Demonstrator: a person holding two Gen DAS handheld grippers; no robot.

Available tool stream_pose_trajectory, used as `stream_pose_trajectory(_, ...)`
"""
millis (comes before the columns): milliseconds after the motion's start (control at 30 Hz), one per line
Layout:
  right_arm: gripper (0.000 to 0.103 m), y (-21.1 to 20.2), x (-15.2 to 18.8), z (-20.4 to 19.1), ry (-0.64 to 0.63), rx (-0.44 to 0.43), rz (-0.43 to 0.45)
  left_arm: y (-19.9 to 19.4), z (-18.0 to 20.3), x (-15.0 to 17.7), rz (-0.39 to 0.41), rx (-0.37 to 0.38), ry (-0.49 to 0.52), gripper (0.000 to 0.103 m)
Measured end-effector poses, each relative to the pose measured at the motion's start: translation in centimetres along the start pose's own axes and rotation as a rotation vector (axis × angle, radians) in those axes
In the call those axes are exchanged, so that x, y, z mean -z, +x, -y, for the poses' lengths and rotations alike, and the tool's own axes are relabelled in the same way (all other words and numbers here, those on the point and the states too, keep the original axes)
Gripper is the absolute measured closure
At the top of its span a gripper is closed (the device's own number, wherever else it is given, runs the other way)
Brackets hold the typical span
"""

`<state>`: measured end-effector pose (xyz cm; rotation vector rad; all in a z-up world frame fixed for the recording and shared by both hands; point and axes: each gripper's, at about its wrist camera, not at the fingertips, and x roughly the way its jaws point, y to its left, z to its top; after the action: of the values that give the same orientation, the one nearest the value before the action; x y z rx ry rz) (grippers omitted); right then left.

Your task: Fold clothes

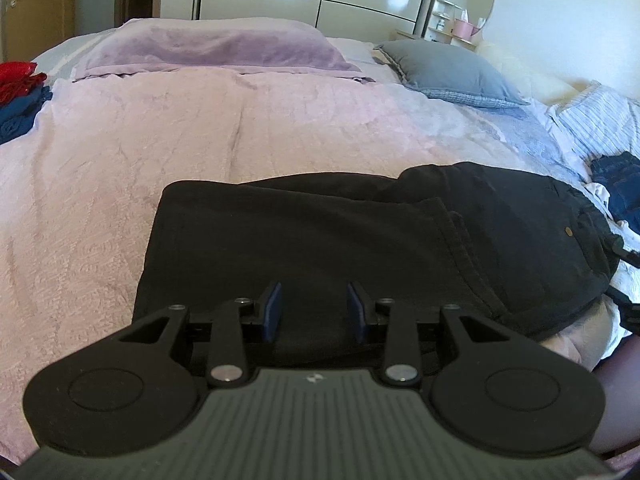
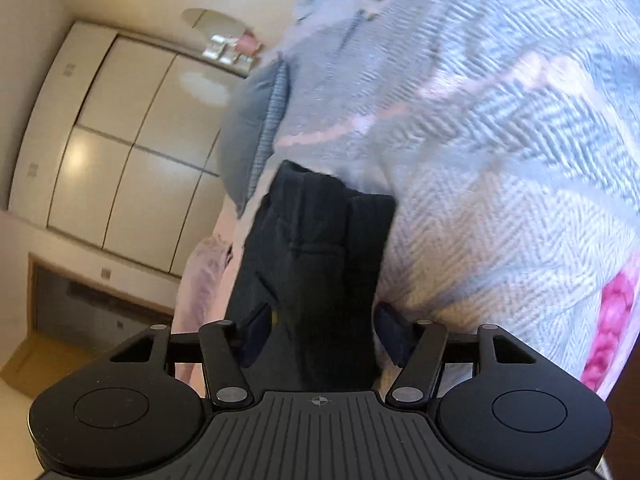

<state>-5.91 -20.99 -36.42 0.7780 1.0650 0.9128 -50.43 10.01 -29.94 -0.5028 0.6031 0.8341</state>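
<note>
The black trousers (image 1: 360, 240), judged limp yet thick-seamed denim, are best gripped at hems or waistband; the left gripper (image 1: 314, 308) is parted above them, the right gripper (image 2: 324, 332) spread around a fold.

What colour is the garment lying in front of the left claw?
Black; the trousers show best in the left wrist view.

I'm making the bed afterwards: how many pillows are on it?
2 in the left wrist view: a grey square pillow at the far right, and a white-and-blue striped pillow at the right edge. More may lie hidden under the lilac blanket.
</note>
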Motion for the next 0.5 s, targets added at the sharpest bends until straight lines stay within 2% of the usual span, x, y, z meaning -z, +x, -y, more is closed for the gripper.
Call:
stream_pose_trajectory(100, 0.041, 2.0, 0.1, 1.2, 0.029, 0.002, -0.051, 0.3, 0.1, 0.0, -0.001, 0.007, -0.008, 0.071)
stream_pose_trajectory(200, 0.041, 2.4, 0.0, 2.5, 0.083, -0.040, -0.014, 0.4, 0.2, 0.0, 0.002, 0.017, -0.008, 0.071)
stream_pose_trajectory(267, 0.044, 2.6, -0.1, 2.8, 0.096, -0.037, -0.007, 0.4, 0.1, 0.1, 0.001, 0.021, -0.007, 0.071)
stream_pose_trajectory(300, 0.065, 2.8, -0.2, 3.0, 0.098, -0.029, -0.007, 0.6, 0.0, 0.1, -0.001, 0.021, -0.011, 0.072)
stream_pose_trajectory(367, 0.077, 3.1, -0.3, 3.2, 0.097, -0.012, -0.007, 0.7, -0.3, 0.2, -0.003, 0.025, -0.026, 0.072)
stream_pose_trajectory(433, 0.082, 2.9, 0.0, 2.9, 0.068, 0.013, -0.006, 0.6, -0.5, 0.2, 0.001, 0.028, -0.039, 0.072)
stream_pose_trajectory(500, 0.085, 2.8, 0.3, 1.2, -0.040, 0.093, 0.004, 0.3, -0.8, 0.0, 0.006, 0.023, -0.044, 0.073)
